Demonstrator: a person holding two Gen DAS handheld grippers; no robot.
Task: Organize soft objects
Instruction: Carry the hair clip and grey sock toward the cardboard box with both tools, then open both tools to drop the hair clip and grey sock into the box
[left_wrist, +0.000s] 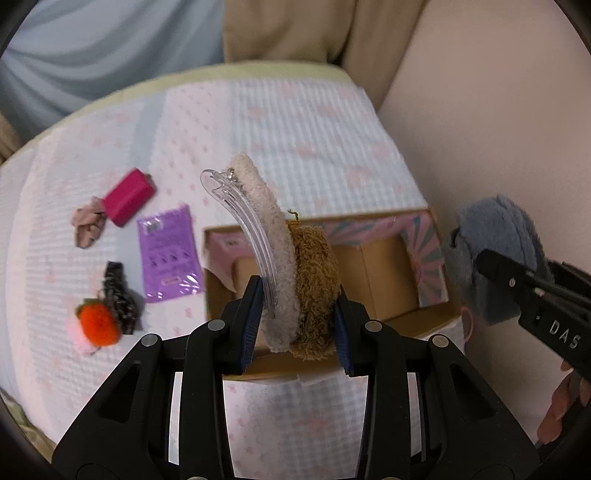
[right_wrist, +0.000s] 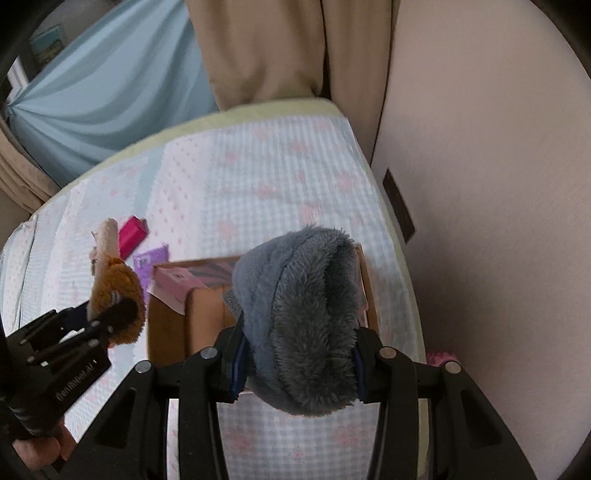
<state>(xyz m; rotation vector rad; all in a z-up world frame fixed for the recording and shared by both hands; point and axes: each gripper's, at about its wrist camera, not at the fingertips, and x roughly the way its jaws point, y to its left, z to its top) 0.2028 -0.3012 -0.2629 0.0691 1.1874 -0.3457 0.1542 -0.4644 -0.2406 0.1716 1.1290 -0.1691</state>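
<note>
My left gripper (left_wrist: 297, 295) is shut on two fuzzy hair pieces side by side: a beige plush clip (left_wrist: 266, 221) with a clear plastic claw and a brown woolly one (left_wrist: 314, 266). They hang over an open cardboard box (left_wrist: 373, 266) on the bed. My right gripper (right_wrist: 299, 336) is shut on a thick blue-grey fluffy piece (right_wrist: 295, 280), held above the right part of the same box (right_wrist: 166, 317). In the right wrist view the left gripper (right_wrist: 107, 314) shows at the left with the brown piece (right_wrist: 118, 280).
On the checked bed cover (left_wrist: 295, 122), left of the box, lie a magenta case (left_wrist: 127, 197), a pink scrunchie (left_wrist: 86, 225), a purple packet (left_wrist: 168, 254), a dark hair tie (left_wrist: 118, 295) and an orange plush berry (left_wrist: 98, 325). A pink carton (left_wrist: 225, 247) sits inside the box. A wall (right_wrist: 498, 184) runs along the right.
</note>
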